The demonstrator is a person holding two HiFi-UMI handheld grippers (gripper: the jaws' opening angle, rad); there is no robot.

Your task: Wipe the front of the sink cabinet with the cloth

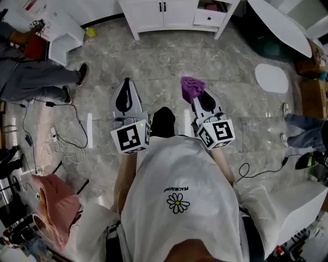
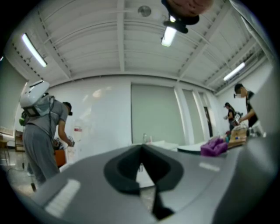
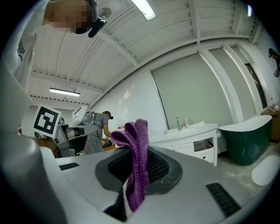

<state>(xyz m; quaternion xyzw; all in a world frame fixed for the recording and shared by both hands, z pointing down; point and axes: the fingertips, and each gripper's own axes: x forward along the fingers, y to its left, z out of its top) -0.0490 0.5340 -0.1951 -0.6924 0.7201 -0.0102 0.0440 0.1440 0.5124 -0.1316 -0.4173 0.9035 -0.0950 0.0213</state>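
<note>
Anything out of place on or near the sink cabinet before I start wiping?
One thing: the sink cabinet has a drawer on its right side that looks pulled out, while the doors beside it are shut. It would likely stick out into the wiping path. The cloth is clamped in the right hand-held gripper.

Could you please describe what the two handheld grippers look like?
Both the left gripper and right gripper have smooth grey-white shells tapering forward, with black pads inside. Each carries a white cube printed with black square markers, left and right. The person wears a white top with a daisy print.
</note>
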